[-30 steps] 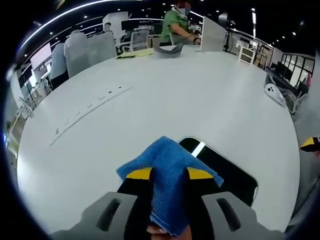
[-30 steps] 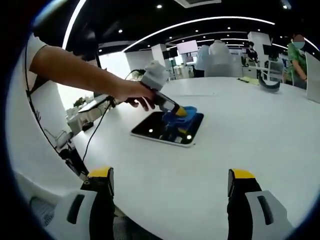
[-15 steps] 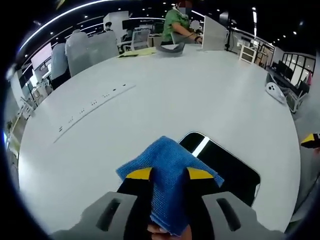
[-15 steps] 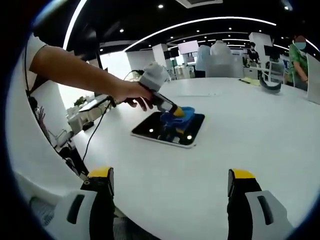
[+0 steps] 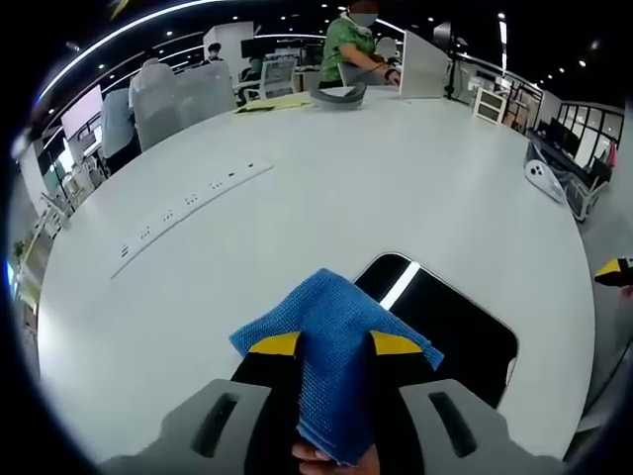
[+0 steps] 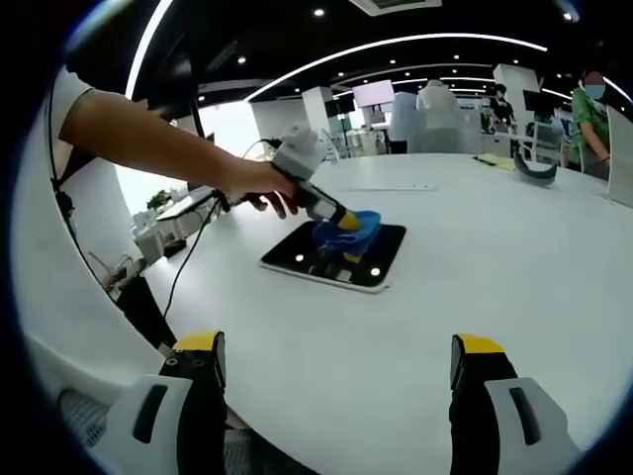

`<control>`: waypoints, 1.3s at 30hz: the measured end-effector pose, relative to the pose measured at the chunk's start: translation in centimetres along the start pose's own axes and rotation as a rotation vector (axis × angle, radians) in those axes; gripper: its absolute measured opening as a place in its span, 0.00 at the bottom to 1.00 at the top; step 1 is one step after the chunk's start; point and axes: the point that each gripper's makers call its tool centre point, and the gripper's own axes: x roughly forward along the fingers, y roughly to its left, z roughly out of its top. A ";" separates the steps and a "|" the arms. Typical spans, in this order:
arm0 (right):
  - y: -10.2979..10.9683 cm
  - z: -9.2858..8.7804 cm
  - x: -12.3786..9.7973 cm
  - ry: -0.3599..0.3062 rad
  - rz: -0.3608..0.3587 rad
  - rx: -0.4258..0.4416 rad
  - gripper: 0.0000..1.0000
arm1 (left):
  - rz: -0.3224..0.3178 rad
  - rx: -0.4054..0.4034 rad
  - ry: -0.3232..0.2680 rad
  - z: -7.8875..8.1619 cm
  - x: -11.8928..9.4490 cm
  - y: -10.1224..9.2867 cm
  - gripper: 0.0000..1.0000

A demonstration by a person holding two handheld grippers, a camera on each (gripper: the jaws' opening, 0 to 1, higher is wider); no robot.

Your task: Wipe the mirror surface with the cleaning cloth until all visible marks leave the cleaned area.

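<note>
Cloth (image 5: 331, 341) in left gripper (image 5: 334, 344), on mirror (image 5: 450, 327)

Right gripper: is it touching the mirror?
Apart. In the right gripper view the right gripper, jaws wide open, hangs near the camera, with bare table between it and the mirror.

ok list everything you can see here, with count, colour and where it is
table: one, white, round, under everything
mirror: one, dark reflective rectangle, flat on the table
cleaning cloth: one, blue, gripped in the left tongs, pressed on the mirror's edge
power strip: one, white, long, across the table's far side
papers: a few, yellowish, at the far table edge
bystander: one, green top, standing past the table
left tongs: grey body, yellow tips, shut on the cloth; seen over the mirror in the right gripper view
right tongs: grey body, yellow tips, open, above bare table
person's hand: one, holding the left tongs
</note>
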 end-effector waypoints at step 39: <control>0.7 0.1 0.1 -0.004 0.026 -0.008 0.94 | 0.074 -0.067 -0.048 -0.8 -0.8 0.0 0.25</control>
